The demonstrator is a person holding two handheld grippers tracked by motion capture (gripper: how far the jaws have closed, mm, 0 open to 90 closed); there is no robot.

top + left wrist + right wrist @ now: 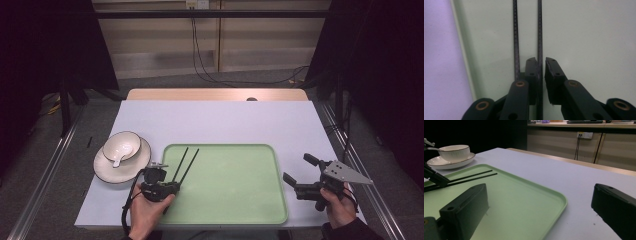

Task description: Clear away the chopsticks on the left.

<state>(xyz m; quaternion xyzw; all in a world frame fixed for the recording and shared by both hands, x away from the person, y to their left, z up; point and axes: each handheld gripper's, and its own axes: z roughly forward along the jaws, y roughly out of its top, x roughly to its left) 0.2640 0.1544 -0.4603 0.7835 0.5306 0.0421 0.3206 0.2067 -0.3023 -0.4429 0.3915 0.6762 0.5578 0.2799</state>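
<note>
pinching one chopstick (539, 30) between nearly closed left fingers (532, 72) over the tray (235, 200); right fingers (464, 212) spread.

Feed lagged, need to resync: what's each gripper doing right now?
Left gripper: nearly shut around one black chopstick over the green tray; the other chopstick lies outside the jaws.
Right gripper: open, holding nothing, beside the tray's right edge.

Black left tongs (541, 67) with brass-ringed pivot screws, black trailing cable, grey triangular plate atop right tongs (300, 175), dark sleeve
</note>
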